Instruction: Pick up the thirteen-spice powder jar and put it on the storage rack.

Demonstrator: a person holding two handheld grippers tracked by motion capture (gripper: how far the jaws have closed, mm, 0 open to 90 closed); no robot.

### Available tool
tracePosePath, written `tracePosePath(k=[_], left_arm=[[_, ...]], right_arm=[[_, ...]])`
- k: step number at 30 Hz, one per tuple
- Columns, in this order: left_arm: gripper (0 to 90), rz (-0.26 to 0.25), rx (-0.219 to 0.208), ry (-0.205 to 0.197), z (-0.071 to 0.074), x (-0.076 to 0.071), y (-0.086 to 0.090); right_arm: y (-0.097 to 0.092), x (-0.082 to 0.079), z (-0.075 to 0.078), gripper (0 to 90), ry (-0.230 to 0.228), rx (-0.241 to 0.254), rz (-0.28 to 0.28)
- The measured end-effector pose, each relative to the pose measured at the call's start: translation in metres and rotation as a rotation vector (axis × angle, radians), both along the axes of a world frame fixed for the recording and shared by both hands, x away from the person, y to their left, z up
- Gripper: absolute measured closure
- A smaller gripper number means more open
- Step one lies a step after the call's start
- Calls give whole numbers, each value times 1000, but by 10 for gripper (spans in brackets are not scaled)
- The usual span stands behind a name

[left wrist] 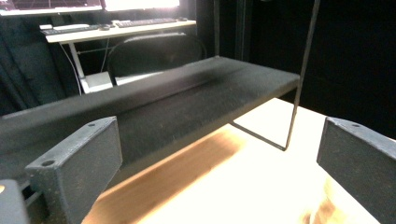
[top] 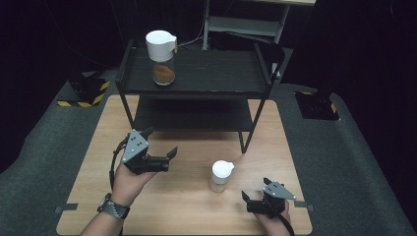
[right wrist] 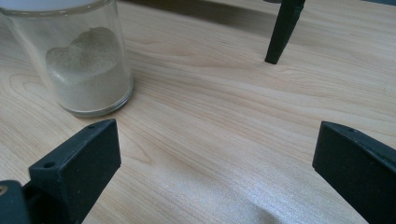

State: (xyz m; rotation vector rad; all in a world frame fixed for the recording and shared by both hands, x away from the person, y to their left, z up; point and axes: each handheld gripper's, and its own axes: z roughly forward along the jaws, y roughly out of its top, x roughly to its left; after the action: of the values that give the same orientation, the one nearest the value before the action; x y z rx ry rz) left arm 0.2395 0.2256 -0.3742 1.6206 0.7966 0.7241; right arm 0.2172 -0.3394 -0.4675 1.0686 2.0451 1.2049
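Observation:
A small glass jar [top: 221, 176] with a white lid and pale powder stands on the wooden table [top: 187, 206], right of centre. A taller jar [top: 162, 58] with a white lid and orange-brown powder stands on the top of the black shelf rack [top: 211, 73], at its left. My left gripper [top: 160, 141] hovers open in front of the rack's lower tier [left wrist: 187, 107], holding nothing. My right gripper [top: 255, 188] is open near the table's front right, a little right of the small jar [right wrist: 88, 60], which stands ahead and to the left of its jaws.
The rack's front right leg [top: 248, 132] meets the table just behind the small jar, and shows as a black post [right wrist: 282, 32] in the right gripper view. Grey carpet [top: 354, 162] surrounds the table. A desk and chair [left wrist: 149, 51] stand behind the rack.

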Motion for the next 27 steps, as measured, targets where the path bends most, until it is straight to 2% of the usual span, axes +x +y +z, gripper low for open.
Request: tracePosePath(k=[18,21,27], left_arm=[[3,-8,21,47,-40,-12,2],[3,-7,15,67,-52,-15,2],[3,-10,19,80,-68,-19,5]], right_arm=[[0,0,0,4,1,-2,-2],[1,0,0,4,0,-3,-2],[1,0,0,4,0,-4,-3]])
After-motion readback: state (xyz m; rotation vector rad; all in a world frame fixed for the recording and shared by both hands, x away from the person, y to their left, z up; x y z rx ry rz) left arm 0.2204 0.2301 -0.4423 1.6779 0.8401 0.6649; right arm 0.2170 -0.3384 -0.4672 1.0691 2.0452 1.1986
